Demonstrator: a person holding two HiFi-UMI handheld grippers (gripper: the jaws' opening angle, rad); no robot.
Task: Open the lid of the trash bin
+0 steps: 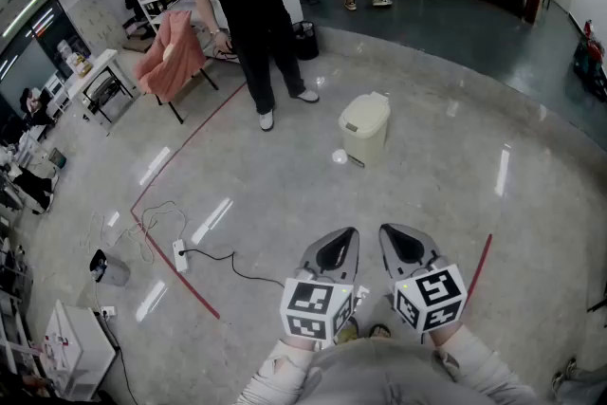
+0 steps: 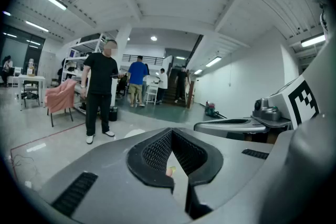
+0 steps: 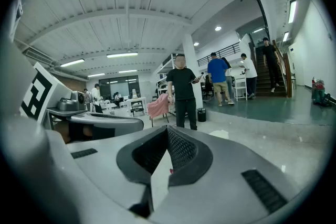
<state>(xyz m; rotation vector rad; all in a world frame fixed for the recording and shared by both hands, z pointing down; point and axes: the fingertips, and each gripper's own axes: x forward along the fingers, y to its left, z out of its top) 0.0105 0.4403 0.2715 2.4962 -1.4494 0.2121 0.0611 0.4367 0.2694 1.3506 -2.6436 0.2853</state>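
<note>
Cream plastic trash bin (image 1: pixel 364 128) with a rounded lid stands on the glossy grey floor (image 1: pixel 427 194), lid down, well apart from both grippers and ahead of them. The left gripper (image 1: pixel 349 232) and right gripper (image 1: pixel 387 230) are held side by side low in the head view, close to the person's body, both aimed toward the bin. In the left gripper view the left gripper's (image 2: pixel 171 134) dark ribbed fingers (image 2: pixel 152 152) meet at the tips with nothing between them. The right gripper's (image 3: pixel 168 129) fingers (image 3: pixel 184 152) are likewise pressed together and empty. Beyond the bin a person in black clothes (image 1: pixel 248 14) stands near a chair draped in pink cloth (image 1: pixel 171 52). A red line (image 1: pixel 180 275) crosses the floor on the left, beside a white power strip (image 1: pixel 179 254)
</note>
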